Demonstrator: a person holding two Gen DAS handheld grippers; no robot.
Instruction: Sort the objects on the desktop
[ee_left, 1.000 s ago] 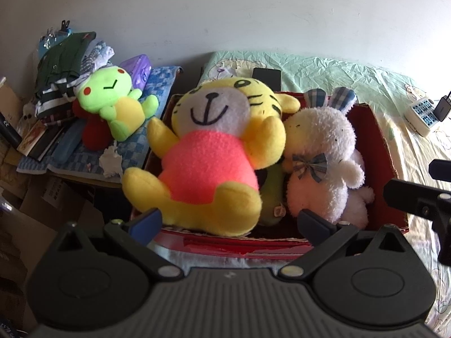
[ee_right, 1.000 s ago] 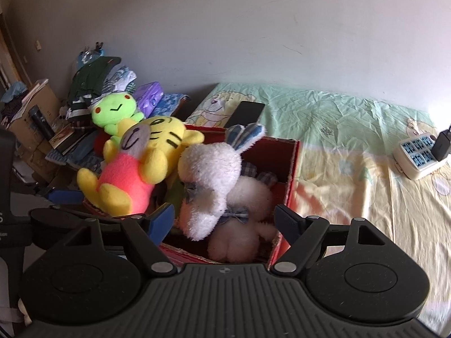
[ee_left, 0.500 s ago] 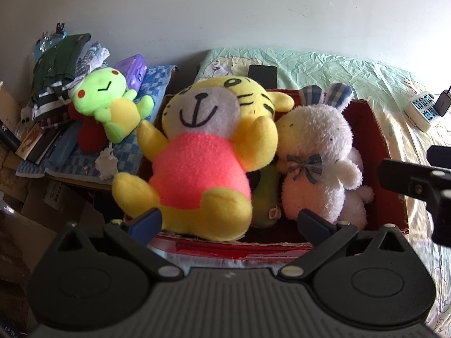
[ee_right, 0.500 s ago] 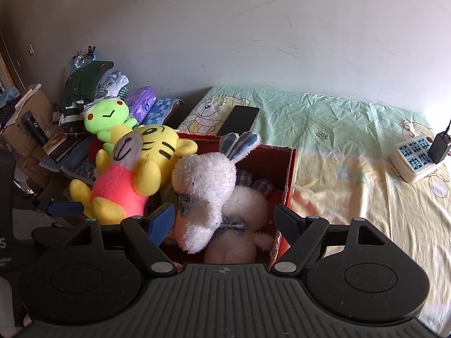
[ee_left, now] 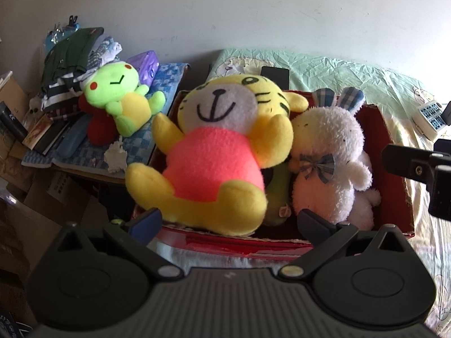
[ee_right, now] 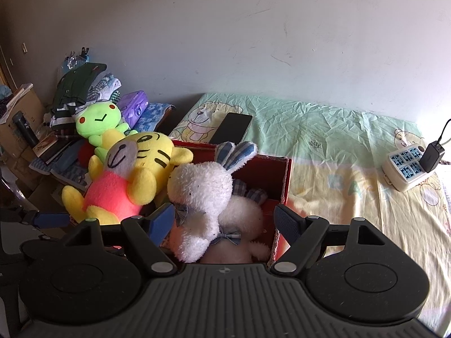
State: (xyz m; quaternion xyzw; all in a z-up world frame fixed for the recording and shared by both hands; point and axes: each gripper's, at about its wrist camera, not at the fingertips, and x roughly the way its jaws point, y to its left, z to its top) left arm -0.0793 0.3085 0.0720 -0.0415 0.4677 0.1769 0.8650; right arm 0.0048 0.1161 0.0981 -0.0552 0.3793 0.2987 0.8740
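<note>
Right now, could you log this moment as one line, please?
left tool open | right tool open | tiger plush, white rabbit in red box

Bedsheet (ee_right: 324, 129), wrinkled; phone (ee_right: 232, 127) at its wall-side left corner, power strip (ee_right: 406, 170) at right edge.

text: none legible | bedsheet (ee_right: 332, 174): faint pale letters, unreadable | box labels: blurred

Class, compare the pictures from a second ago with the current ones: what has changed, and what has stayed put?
Only the viewpoints drifted slightly. Left gripper and right gripper stay open, holding nothing. The tiger plush and white rabbit plush remain in the red box; the green frog plush remains outside.
</note>
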